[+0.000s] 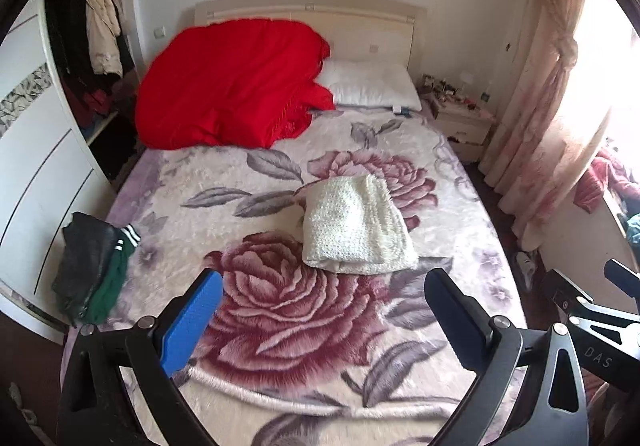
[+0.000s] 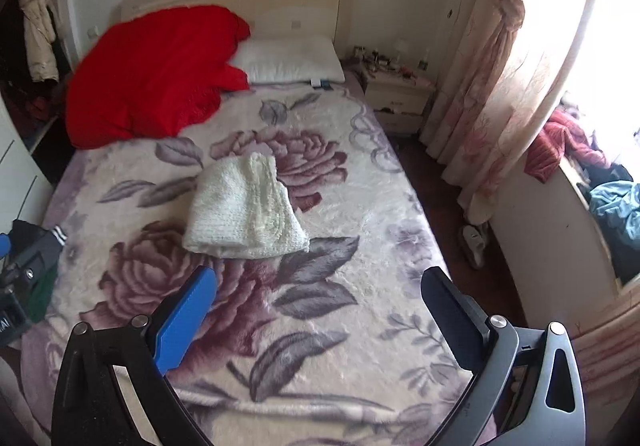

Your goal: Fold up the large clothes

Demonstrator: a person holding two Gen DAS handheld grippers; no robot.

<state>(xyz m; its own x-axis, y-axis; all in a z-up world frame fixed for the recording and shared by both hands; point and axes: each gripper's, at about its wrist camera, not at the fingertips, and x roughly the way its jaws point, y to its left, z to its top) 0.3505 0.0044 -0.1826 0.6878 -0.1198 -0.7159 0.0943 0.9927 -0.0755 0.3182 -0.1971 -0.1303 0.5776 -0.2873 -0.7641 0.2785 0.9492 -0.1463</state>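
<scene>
A folded white knit garment (image 1: 356,226) lies in the middle of the floral bed cover (image 1: 280,173); it also shows in the right wrist view (image 2: 244,209). My left gripper (image 1: 324,286) is open and empty, held above the near part of the bed, short of the white garment. My right gripper (image 2: 320,282) is open and empty, also above the near part of the bed, just in front of the garment. A dark jacket with a green garment (image 1: 92,266) lies bunched at the bed's left edge.
A red blanket (image 1: 232,85) and a white pillow (image 1: 368,85) lie at the headboard. A wardrobe (image 1: 36,149) stands left. A nightstand (image 1: 460,117), curtain (image 1: 536,117) and a window ledge with clothes (image 2: 600,181) are right. Slippers (image 2: 474,242) lie on the floor.
</scene>
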